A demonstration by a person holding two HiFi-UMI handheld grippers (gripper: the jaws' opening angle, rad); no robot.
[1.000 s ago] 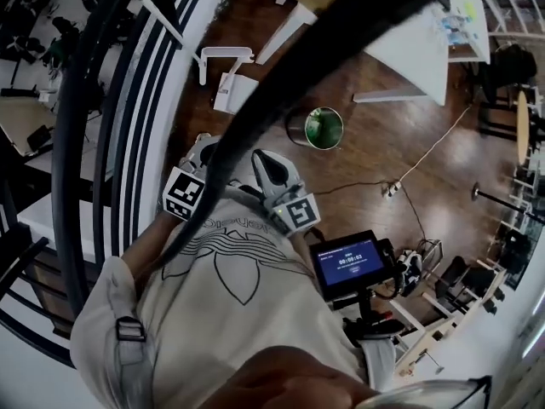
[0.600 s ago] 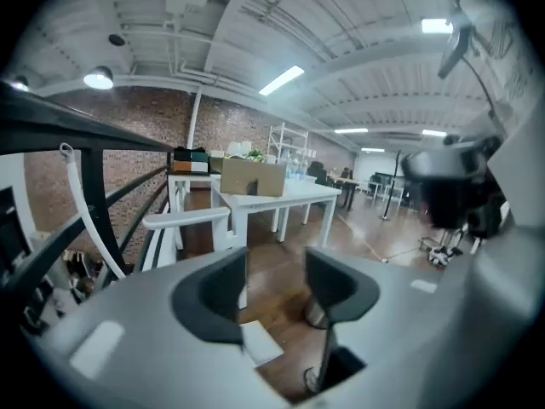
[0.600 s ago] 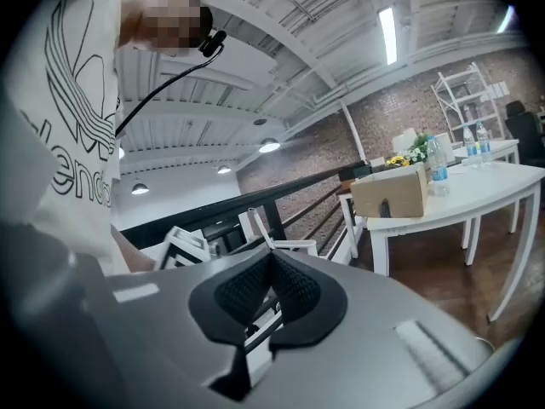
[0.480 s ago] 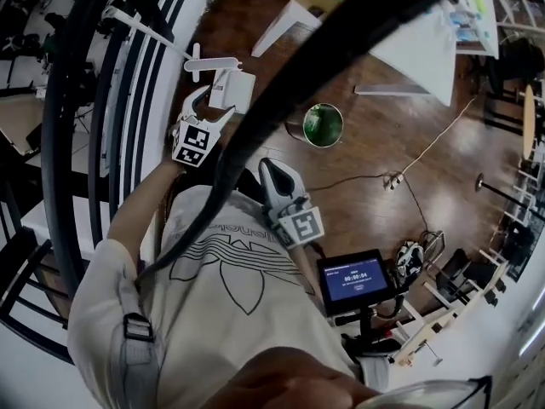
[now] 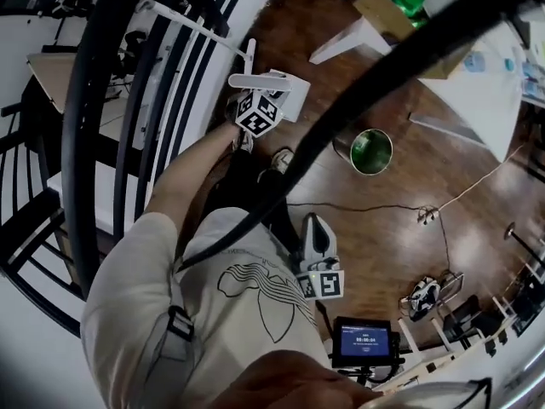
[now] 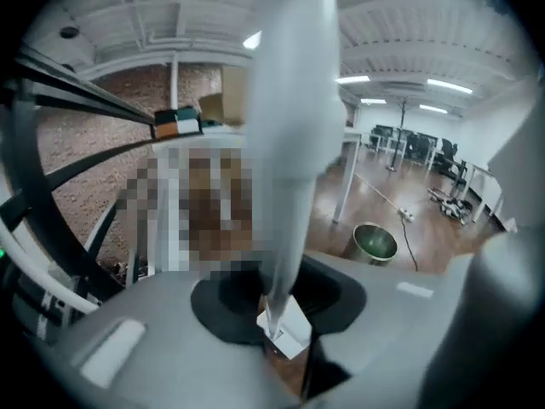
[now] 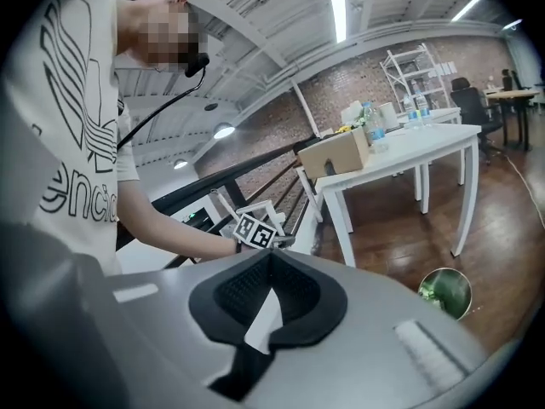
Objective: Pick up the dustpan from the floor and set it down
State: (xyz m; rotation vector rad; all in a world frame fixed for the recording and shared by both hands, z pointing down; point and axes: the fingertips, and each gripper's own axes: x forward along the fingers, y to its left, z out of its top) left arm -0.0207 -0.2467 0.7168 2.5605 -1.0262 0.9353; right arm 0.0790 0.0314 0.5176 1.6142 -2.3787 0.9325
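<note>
A dark wooden floor is seen from steeply above, bounded at 9 o'clock by a black railing. A white worktop is set at 2 o'clock, and a cardboard box is carried on it toward 1 o'clock.

The white dustpan is found at 12 o'clock of the head view, low beside the foot of the railing. Whether it has been raised off the floor yet cannot be told. Its handle is stood up from the pan. In the left gripper view its long axis runs from 12 to 6 o'clock, a broad blurred shaft that tapers down toward the pan. A green-lined bin is placed at 4 o'clock of the dustpan, apart from it. A thin cable is laid across the floor beyond the bin.

The left claw is reached out to the dustpan. Its jaws have just been closing, and they are shown clenched round the handle, which is held between the pads. The right claw is kept well apart at 5 o'clock of the dustpan. Its jaws are drawn together and nothing is held in them. The left hand is therefore by far the nearer, and the grip is already taken.

The coming move is judged to be a lift along the handle's own axis. The railing bars at 9 o'clock are the closest obstruction. A thin white rod runs off toward 10 o'clock, and whether it belongs to the dustpan cannot be made out.
</note>
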